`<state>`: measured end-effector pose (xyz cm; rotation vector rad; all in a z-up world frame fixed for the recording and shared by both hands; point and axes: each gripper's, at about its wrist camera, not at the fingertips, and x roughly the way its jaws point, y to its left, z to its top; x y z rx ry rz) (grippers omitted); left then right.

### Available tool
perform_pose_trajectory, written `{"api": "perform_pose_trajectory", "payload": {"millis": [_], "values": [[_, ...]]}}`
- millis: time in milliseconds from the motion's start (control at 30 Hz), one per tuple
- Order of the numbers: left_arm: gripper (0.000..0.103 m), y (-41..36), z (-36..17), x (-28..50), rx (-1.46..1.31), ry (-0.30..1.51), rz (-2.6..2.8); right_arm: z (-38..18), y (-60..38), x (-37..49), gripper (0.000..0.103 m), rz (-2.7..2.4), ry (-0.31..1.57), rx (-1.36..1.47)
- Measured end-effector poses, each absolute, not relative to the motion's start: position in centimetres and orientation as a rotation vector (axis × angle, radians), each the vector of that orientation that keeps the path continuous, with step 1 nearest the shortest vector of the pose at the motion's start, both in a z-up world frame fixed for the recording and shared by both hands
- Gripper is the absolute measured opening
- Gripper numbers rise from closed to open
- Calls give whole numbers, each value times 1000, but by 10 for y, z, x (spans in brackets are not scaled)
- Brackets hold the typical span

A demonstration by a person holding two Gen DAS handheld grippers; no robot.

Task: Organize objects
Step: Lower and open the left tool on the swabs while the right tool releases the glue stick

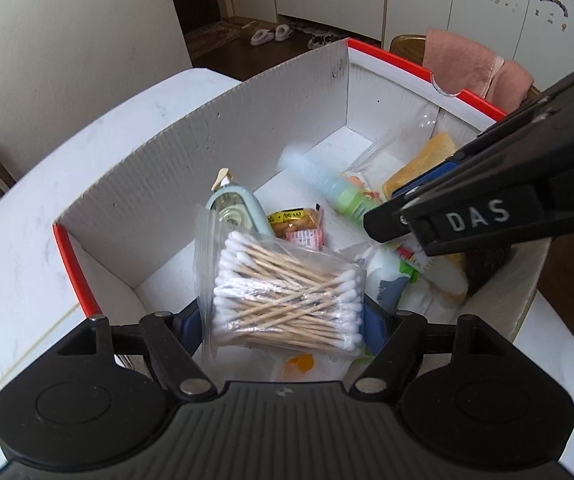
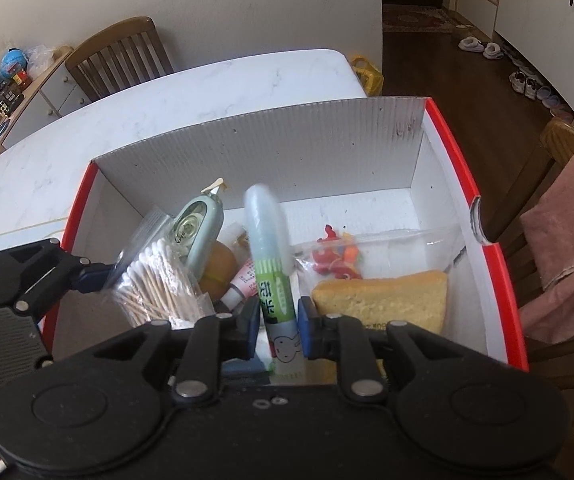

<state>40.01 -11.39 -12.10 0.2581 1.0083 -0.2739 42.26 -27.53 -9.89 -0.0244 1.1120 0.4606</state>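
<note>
Our left tool (image 1: 287, 312) clamps the clear plastic bag of wooden cotton swabs (image 1: 287, 300); our right tool (image 2: 279, 328) pinches the green-labelled glue stick (image 2: 273, 264), long axis pointing away. Both hang inside the red-rimmed white cardboard box (image 2: 271, 144) on the white marble worktop (image 2: 191, 92).

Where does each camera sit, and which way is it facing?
Left wrist: on the left hand-held gripper, looking down into the box; its jaws hold the swab bag.
Right wrist: on the right hand-held gripper, looking down into the box; its jaws hold the tube.
Shared: box, swab bag, tube, each other's gripper.
</note>
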Motion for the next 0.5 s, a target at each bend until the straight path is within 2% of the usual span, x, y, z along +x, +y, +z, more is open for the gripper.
{"api": "perform_pose_trajectory", "payload": {"millis": [500], "values": [[75, -93, -96, 369, 169, 932, -274, -73, -272, 394, 25, 497, 1063, -49]]}}
